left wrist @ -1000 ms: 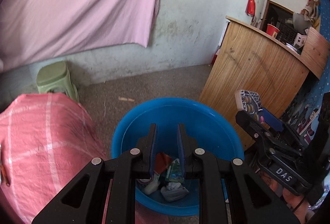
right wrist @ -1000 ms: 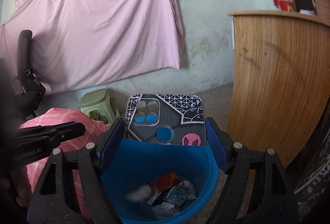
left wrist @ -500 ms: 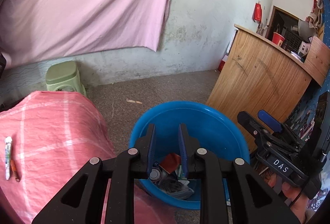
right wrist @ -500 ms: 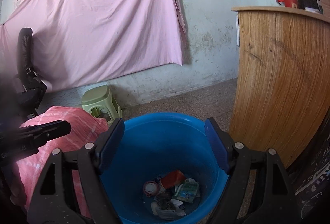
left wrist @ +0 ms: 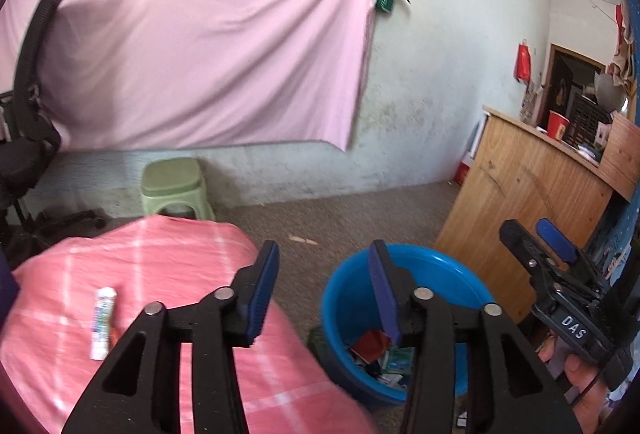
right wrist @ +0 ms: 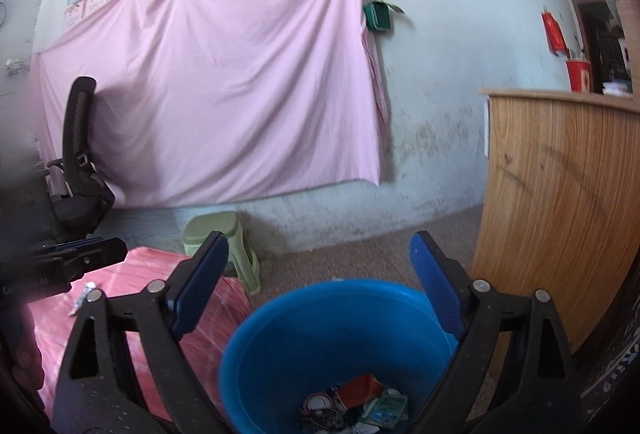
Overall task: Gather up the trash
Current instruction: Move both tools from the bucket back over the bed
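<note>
A blue plastic bucket (left wrist: 448, 276) (right wrist: 320, 334) stands on the floor with a heap of wrappers and a tin (right wrist: 352, 404) at its bottom. My left gripper (left wrist: 324, 274) hangs above the gap between the bucket and a pink-cloth table (left wrist: 168, 266); its jaws are opening and nothing is between them. A white tube (left wrist: 102, 322) (right wrist: 82, 296) lies on the pink cloth to its left. My right gripper (right wrist: 320, 274) stands wide open over the bucket, empty. It also shows at the right of the left wrist view, as the right gripper (left wrist: 536, 246) held by a hand (left wrist: 580, 382).
A green plastic stool (left wrist: 176, 186) stands beyond the table by the wall. A wooden counter (left wrist: 528, 194) rises right of the bucket. A black office chair (left wrist: 28, 106) is at the far left. A pink sheet (right wrist: 220, 82) covers the wall.
The patterned flat thing held by my right gripper a second ago is gone from its jaws. My left gripper has opened and swung up and left, away from the bucket toward the pink table.
</note>
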Available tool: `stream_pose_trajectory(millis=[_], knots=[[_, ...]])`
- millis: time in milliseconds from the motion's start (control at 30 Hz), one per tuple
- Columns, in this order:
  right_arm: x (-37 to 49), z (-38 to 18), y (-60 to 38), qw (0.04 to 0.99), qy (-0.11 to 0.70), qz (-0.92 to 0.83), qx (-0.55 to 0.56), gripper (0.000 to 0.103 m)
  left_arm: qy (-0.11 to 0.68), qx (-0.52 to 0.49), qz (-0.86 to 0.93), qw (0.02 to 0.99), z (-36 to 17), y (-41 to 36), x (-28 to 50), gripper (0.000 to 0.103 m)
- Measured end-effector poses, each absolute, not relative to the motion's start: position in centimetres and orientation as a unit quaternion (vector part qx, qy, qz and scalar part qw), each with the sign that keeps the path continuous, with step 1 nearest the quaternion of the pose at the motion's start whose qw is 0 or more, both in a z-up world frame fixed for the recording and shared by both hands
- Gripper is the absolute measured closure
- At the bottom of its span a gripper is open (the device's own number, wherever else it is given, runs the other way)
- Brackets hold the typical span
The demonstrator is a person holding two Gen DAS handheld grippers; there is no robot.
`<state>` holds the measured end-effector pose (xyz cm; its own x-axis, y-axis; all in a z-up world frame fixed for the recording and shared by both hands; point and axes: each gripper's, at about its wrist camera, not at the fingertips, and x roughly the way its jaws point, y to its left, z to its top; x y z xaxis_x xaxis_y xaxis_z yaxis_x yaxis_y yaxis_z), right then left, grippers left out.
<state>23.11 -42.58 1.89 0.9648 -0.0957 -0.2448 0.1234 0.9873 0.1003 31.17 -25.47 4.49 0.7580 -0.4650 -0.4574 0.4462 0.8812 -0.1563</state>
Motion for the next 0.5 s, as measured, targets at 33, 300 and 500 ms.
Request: stream_pose_trajectory(millis=[33,300,500], knots=[[23.0,2.3,-42.1,0.991,0.113,-0.052,0.055,0.000,0.244,-0.021,-0.235,0.941,4.7,-24.8,31.0,0.054],[22.5,4.6,-38.3,0.996,0.065,-0.027,0.046,0.000,0.210,-0.036,-0.179,0.960,6.3,-19.4,29.3,0.036],[22.0,5.6,-35.3,0.998,0.032,0.007,0.053,0.000,0.166,-0.054,-0.125,0.977,7.1,-14.8,27.4,0.008]])
